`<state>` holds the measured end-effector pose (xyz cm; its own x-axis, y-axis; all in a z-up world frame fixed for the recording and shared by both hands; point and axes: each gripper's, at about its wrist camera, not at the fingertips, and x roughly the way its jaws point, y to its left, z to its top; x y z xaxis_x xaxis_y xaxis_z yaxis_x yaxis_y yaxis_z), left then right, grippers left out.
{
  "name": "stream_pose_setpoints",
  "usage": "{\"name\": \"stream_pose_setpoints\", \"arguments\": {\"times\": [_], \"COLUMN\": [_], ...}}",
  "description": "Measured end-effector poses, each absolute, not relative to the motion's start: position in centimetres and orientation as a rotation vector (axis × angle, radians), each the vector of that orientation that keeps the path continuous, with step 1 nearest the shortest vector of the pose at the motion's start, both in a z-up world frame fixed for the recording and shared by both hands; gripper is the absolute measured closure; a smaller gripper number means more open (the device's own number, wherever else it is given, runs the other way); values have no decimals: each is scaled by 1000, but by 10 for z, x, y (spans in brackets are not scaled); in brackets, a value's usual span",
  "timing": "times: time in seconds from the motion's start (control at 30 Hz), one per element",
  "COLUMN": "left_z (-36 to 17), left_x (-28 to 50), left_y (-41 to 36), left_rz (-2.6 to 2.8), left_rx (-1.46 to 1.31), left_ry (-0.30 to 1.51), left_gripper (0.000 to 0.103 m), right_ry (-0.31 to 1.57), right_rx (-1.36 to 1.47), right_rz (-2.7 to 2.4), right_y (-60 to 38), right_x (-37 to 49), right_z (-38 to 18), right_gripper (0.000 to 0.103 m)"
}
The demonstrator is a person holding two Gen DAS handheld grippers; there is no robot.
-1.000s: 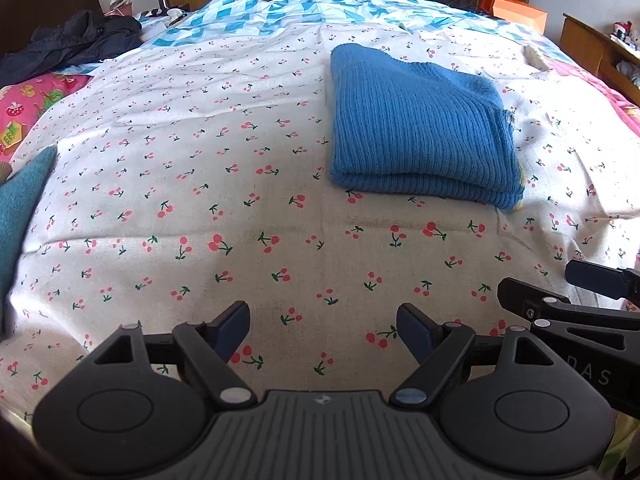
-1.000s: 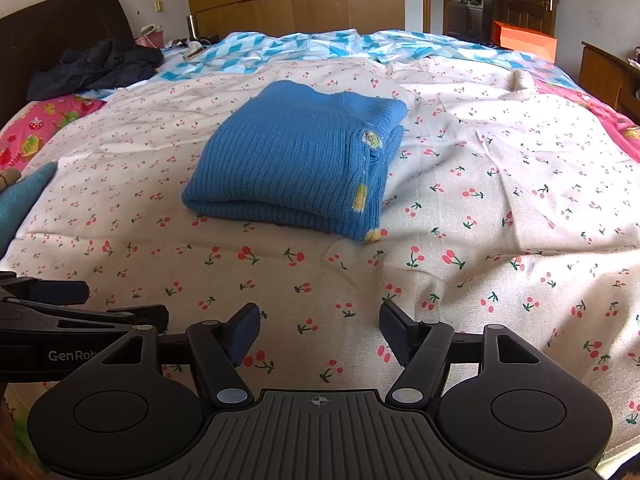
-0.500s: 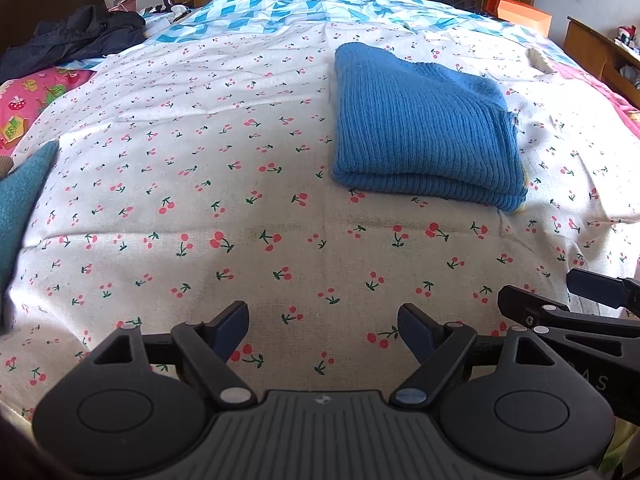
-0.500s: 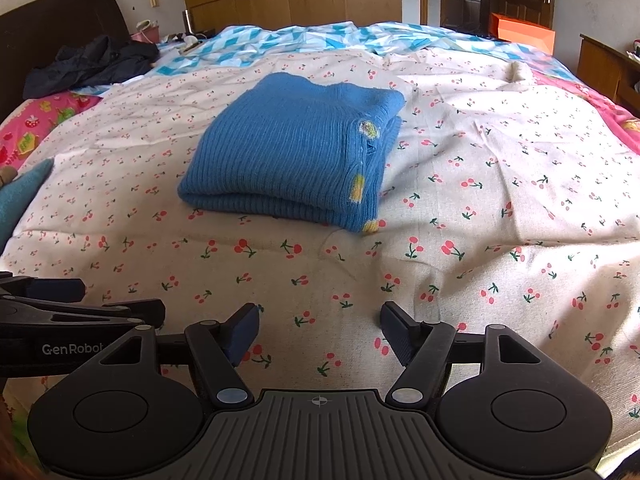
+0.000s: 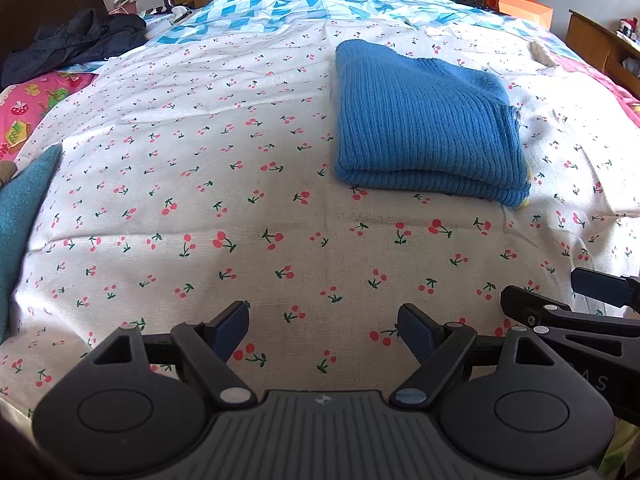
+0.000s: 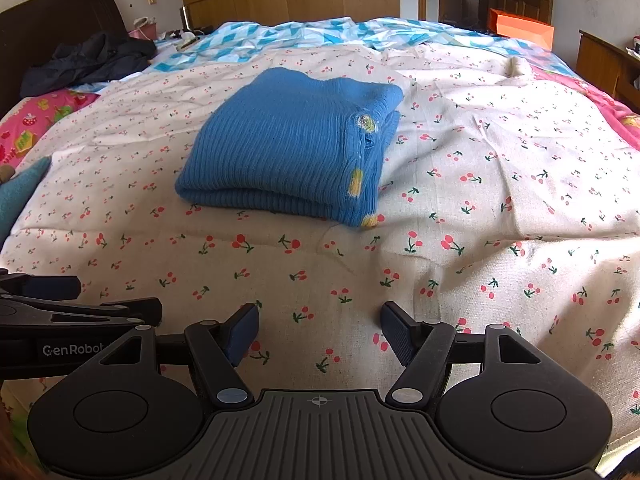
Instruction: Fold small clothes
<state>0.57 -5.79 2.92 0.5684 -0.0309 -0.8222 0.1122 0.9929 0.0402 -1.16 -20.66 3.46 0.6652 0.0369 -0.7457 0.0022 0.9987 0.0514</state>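
Since a second ago the folded blue ribbed knit sweater (image 5: 428,128) sits slightly lower in both views; nothing on the bed has shifted. At far left a teal fuzzy cloth (image 5: 20,216) lies at the edge of the white cherry-print bedsheet (image 5: 200,160). The left gripper (image 5: 322,330) hovers released over bare sheet, nothing between its blue pads. The sweater lies well ahead, folded into a neat stack. Only the right wrist view shows the yellow patches (image 6: 356,180) along its right edge. The right gripper (image 6: 318,330) is likewise spread and empty, beside the left.
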Motion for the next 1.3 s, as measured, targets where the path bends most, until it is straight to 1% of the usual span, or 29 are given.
{"name": "stream_pose_setpoints", "arguments": {"times": [1.3], "left_z": [27], "left_x": [9], "left_y": [-60], "left_rz": [-69], "left_rx": [102], "left_ry": [994], "left_gripper": [18], "right_ry": [875], "right_rx": [41], "right_rz": [-23], "right_y": [-202], "right_x": [-10], "right_z": [33], "right_gripper": [35]}}
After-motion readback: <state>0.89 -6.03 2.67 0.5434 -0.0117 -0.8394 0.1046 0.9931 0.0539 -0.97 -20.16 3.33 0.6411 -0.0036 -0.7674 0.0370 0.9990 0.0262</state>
